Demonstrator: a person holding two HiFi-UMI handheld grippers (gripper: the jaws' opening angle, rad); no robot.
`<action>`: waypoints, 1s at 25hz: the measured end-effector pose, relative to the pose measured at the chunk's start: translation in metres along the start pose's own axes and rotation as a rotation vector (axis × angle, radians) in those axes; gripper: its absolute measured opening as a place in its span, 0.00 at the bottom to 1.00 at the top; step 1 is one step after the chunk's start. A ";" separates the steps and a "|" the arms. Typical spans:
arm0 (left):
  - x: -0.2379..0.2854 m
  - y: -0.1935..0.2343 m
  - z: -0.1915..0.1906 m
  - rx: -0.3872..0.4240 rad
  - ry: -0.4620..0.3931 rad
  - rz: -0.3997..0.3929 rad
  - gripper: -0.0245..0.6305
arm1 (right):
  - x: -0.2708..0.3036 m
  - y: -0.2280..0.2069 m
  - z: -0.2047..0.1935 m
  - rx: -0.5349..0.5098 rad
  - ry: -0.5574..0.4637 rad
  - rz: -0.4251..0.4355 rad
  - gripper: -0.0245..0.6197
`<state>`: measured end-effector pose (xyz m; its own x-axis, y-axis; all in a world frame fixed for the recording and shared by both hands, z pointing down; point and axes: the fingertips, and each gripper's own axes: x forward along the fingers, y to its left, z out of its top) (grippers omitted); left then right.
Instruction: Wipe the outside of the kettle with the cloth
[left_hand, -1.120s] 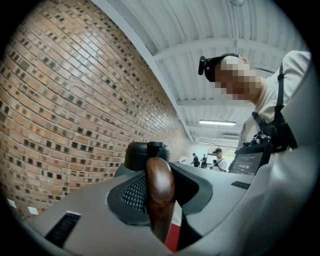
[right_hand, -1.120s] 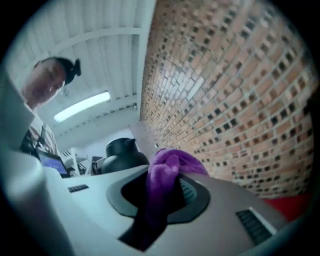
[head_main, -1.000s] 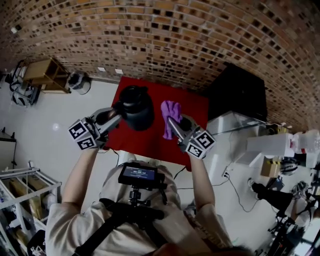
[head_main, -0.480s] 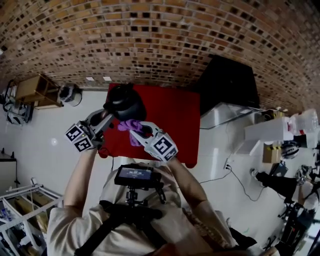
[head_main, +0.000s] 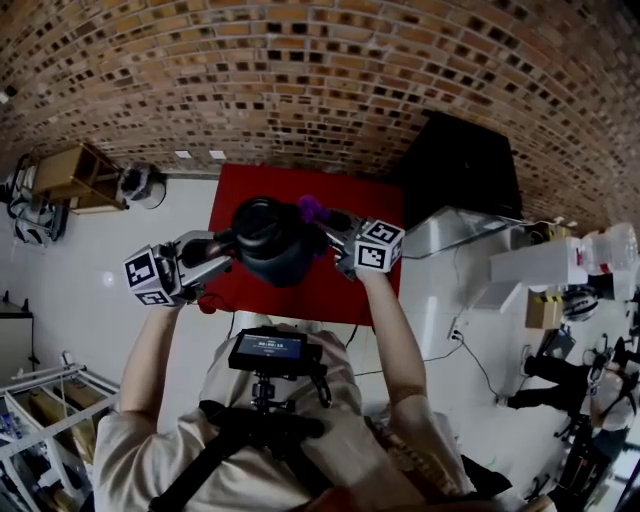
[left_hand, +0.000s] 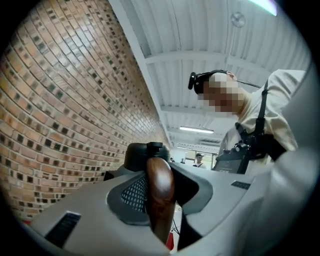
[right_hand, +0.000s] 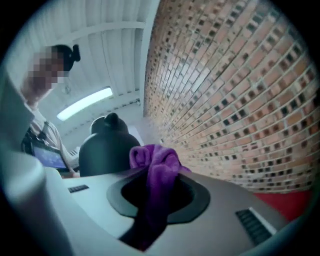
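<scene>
A black kettle (head_main: 268, 238) hangs above the red table (head_main: 350, 215), held up by its brown wooden handle (left_hand: 159, 195). My left gripper (head_main: 222, 252) is shut on that handle from the left; the kettle's dark top (left_hand: 145, 152) shows just beyond the jaws. My right gripper (head_main: 325, 228) comes in from the right, shut on a purple cloth (head_main: 311, 209). The cloth (right_hand: 156, 185) bunches out of the jaws, close against the kettle's body (right_hand: 107, 147) on its right side. Whether the cloth touches the kettle I cannot tell.
A brick wall (head_main: 300, 90) runs behind the table. A black cabinet (head_main: 465, 165) stands at the right of the table, a white counter (head_main: 455, 235) beside it. A wooden shelf (head_main: 75, 175) sits at far left on the white floor.
The kettle has been lifted and swung to the right, nearer the table's middle. My right gripper with the cloth moved from the kettle's near side round to its right side.
</scene>
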<state>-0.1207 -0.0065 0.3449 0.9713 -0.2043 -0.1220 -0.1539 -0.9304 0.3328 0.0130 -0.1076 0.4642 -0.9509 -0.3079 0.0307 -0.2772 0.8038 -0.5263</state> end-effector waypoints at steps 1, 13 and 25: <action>0.002 -0.007 0.000 0.012 0.012 -0.038 0.19 | 0.006 0.001 0.000 0.051 0.021 0.089 0.18; 0.031 -0.031 0.003 0.026 0.006 -0.137 0.19 | 0.072 0.019 -0.019 0.458 0.142 0.598 0.18; -0.007 0.021 0.021 0.011 -0.054 0.214 0.19 | -0.066 0.050 0.026 -0.178 -0.180 -0.069 0.18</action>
<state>-0.1350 -0.0313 0.3331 0.9053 -0.4129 -0.0999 -0.3575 -0.8675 0.3459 0.0658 -0.0604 0.4136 -0.8935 -0.4382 -0.0986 -0.3757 0.8495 -0.3703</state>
